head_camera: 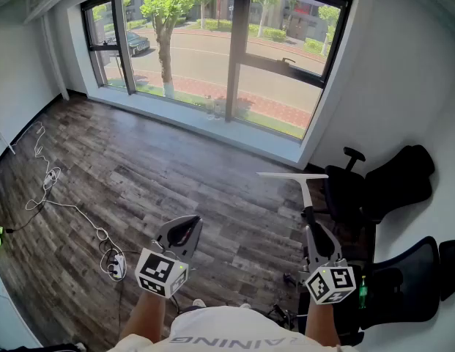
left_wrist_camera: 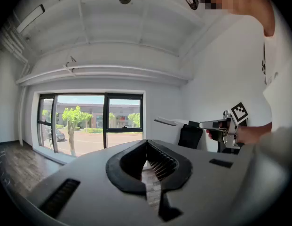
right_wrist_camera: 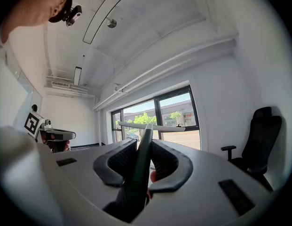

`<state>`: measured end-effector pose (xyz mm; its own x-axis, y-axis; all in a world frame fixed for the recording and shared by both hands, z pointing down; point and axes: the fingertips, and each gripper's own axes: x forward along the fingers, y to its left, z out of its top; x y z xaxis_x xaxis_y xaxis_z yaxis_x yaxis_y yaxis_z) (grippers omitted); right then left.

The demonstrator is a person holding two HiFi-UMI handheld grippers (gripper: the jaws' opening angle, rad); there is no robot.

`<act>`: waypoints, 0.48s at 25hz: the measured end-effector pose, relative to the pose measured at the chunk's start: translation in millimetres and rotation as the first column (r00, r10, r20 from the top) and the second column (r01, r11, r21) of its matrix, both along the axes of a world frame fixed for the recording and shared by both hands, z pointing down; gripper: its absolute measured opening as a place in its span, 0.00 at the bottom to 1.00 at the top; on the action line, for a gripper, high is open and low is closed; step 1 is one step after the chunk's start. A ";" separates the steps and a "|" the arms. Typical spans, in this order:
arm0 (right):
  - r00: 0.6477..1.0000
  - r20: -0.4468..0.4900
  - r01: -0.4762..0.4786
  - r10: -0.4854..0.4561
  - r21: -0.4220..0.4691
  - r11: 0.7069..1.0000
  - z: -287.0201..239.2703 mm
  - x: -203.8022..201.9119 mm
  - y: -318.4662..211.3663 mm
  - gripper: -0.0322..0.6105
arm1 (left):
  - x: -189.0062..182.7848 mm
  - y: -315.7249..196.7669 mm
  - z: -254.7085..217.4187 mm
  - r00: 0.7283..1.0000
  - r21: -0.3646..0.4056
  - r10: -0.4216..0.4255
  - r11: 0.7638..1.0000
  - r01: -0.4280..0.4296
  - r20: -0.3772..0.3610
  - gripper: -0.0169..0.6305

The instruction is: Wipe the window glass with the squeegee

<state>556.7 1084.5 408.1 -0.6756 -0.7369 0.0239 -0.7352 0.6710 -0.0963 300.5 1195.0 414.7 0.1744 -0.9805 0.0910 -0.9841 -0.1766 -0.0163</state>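
Observation:
The squeegee has a white blade (head_camera: 293, 175) on a dark handle (head_camera: 307, 196). My right gripper (head_camera: 311, 218) is shut on that handle and holds it out over the wood floor, well short of the window glass (head_camera: 212, 42). In the right gripper view the handle (right_wrist_camera: 138, 173) runs up between the pads (right_wrist_camera: 164, 161), with the blade (right_wrist_camera: 150, 125) crosswise in front of the window (right_wrist_camera: 176, 119). My left gripper (head_camera: 189, 226) is held low at the left, shut on nothing, its pad tips meeting (left_wrist_camera: 146, 142). The left gripper view also shows the blade (left_wrist_camera: 165, 122) and the window (left_wrist_camera: 89, 126).
Black office chairs (head_camera: 392, 182) (head_camera: 417, 277) stand along the right wall, close to my right arm. A power strip and cables (head_camera: 113, 262) lie on the floor at the left, and a white cable (head_camera: 51, 189) trails further left. A white sill (head_camera: 212, 127) runs under the window.

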 end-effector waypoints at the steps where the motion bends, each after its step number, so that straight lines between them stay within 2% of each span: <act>1: 1.000 0.000 -0.002 0.002 0.000 1.000 0.7 -0.8 0.3 0.21 | -0.9 0.0 0.5 1.000 -0.001 0.001 1.000 -0.001 -0.001 0.05; 12: 1.000 0.009 -0.002 0.002 -0.013 1.000 1.2 -1.2 3.9 0.21 | 0.8 1.4 0.4 1.000 -0.010 0.010 1.000 -0.010 -0.011 0.05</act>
